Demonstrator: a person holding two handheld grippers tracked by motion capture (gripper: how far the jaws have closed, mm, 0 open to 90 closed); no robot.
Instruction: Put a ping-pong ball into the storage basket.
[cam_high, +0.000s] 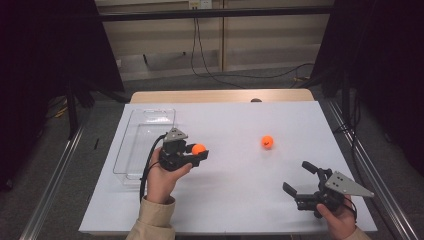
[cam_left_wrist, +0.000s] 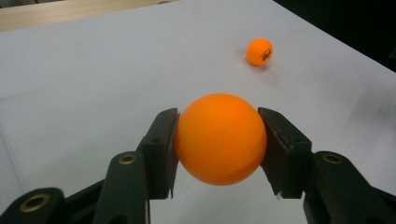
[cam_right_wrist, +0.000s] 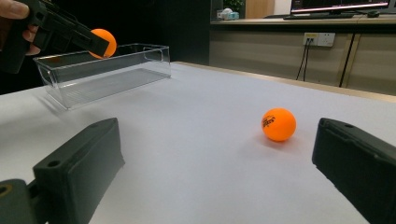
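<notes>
- A person's left tongs (cam_high: 199, 153), left of centre in the high view, are clamped on an orange ball (cam_high: 198, 148), one black pad pressed to each side of it
- In the left gripper view that held ball (cam_left_wrist: 220, 138) sits at the centre of the frame, raised off the white tabletop (cam_left_wrist: 93, 93)
- A clear plastic bin (cam_high: 145, 145) lies on the tabletop just left of the left tongs in the high view; in the right gripper view the gripped ball (cam_right_wrist: 106, 42) hangs at the upper left, above the bin's near end (cam_right_wrist: 107, 74)
- A second orange ball (cam_high: 268, 142), bearing a dark printed mark, rests alone on the tabletop right of centre, well apart from both tongs
- The right tongs (cam_high: 300, 177), at the lower right of the high view, stand wide with nothing between them
- Through the right gripper view the loose ball (cam_right_wrist: 279, 124) lies ahead, between the two spread jaws and nearer the right-hand one
</notes>
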